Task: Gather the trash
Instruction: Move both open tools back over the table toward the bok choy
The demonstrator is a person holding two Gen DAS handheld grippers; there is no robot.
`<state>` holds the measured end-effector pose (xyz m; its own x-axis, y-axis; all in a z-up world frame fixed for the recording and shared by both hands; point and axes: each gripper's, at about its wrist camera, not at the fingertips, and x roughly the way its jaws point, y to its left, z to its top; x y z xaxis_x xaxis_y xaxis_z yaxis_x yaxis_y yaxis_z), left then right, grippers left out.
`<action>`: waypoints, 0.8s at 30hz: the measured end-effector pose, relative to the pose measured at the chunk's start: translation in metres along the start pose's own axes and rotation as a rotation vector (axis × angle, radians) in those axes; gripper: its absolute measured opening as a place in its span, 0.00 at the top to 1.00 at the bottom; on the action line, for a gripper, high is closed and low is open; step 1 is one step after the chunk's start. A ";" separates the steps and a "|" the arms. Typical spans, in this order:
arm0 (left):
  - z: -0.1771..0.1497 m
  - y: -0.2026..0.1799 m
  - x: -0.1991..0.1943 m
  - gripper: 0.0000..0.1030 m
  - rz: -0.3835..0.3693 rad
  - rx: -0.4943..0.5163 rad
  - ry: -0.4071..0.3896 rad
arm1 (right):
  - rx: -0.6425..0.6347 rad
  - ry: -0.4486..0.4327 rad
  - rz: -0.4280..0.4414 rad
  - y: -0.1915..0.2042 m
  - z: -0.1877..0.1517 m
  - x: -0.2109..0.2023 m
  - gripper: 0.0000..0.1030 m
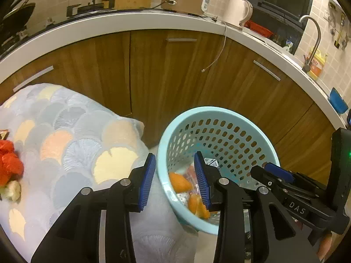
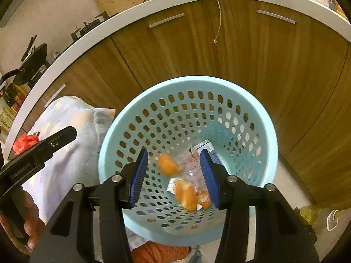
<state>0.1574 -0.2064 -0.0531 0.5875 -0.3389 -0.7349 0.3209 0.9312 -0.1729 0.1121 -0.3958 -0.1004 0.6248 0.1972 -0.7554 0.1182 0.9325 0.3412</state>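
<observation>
A light blue perforated basket (image 1: 219, 114) (image 2: 188, 83) stands on the floor beside a cloth-covered surface (image 1: 72, 135). Inside lie orange peels (image 2: 169, 164), a clear plastic wrapper (image 2: 195, 175) and a small carton (image 2: 207, 148). My left gripper (image 1: 175, 179) is open and empty over the basket's left rim. My right gripper (image 2: 175, 177) is open and empty above the basket's inside; it also shows in the left wrist view (image 1: 272, 171). A red crumpled wrapper (image 1: 8, 164) (image 2: 25, 142) and a pale scrap (image 1: 13, 190) lie on the cloth at the left.
Wooden cabinet doors (image 1: 175, 76) with metal handles stand behind the basket under a white counter (image 1: 131, 22). A cable (image 1: 219, 52) hangs down from the counter. The counter holds a pot, a kettle (image 1: 238, 13) and a tap (image 1: 313, 41). A yellowish bag (image 2: 311, 212) lies on the floor at right.
</observation>
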 end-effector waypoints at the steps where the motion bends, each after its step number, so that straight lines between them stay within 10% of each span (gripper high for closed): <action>1: -0.001 0.002 -0.003 0.66 -0.001 -0.003 -0.003 | -0.006 0.000 0.004 0.003 0.000 -0.001 0.55; 24: -0.030 0.066 -0.121 0.65 0.028 -0.107 -0.177 | -0.180 -0.057 0.095 0.107 -0.014 -0.035 0.55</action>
<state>0.0853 -0.1003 0.0049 0.7192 -0.3220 -0.6156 0.2274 0.9464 -0.2294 0.0922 -0.2989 -0.0456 0.6699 0.2745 -0.6899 -0.0805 0.9505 0.3001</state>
